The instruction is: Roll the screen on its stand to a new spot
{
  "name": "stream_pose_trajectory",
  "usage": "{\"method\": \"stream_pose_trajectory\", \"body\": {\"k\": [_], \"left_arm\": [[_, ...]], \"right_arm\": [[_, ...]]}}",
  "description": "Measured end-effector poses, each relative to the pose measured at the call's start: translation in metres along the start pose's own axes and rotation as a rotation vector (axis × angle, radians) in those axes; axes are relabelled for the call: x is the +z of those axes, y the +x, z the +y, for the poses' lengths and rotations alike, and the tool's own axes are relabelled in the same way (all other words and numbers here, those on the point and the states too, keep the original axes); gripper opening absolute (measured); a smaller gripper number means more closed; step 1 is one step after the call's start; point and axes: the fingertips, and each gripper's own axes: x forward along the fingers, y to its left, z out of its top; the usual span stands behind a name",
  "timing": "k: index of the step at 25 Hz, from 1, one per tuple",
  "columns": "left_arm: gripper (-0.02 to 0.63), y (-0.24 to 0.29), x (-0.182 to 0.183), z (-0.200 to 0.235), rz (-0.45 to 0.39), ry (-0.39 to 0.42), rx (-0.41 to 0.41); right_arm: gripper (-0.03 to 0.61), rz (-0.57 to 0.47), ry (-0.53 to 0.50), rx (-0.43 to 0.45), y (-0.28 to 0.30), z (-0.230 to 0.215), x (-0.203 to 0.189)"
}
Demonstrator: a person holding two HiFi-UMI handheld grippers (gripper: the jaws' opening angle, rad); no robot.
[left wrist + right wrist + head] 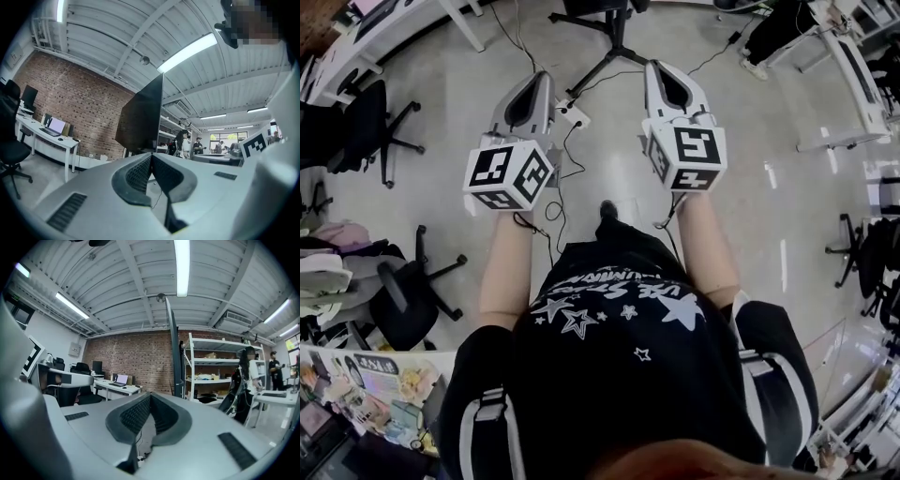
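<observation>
Ahead of the person [628,356], on the pale floor [609,178], the screen [140,117] rises on its black stand [614,42], whose legs splay outward. The left gripper view shows its dark panel at a slant before a brick wall [79,108]. The right gripper view shows it nearly edge-on, beside a white shelf rack [220,366]. The left tongs [151,155] are clenched, the ribbed pads meeting at the tips with nothing between them. The right tongs [149,394] are likewise clenched and empty. Both are held out side by side, and neither touches the screen or the stand. A white power strip [572,114] lies on the floor between them, short of the stand. Black office chairs [370,122] stand off to the left.
</observation>
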Motion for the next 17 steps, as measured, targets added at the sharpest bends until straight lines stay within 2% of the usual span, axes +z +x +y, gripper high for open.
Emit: {"method": "stream_pose_trajectory", "body": {"k": [7,17], "left_arm": [[0.011,-0.042,-0.009,-0.015,0.004,-0.020,-0.001],[0.011,-0.061,-0.012,-0.042,0.006,-0.021,-0.024]], "right_arm": [[0.006,0.014,-0.007,0.005,-0.040,0.019,-0.009],[0.006,0.042,0.020,0.016,-0.067,0.020,-0.013]]}}
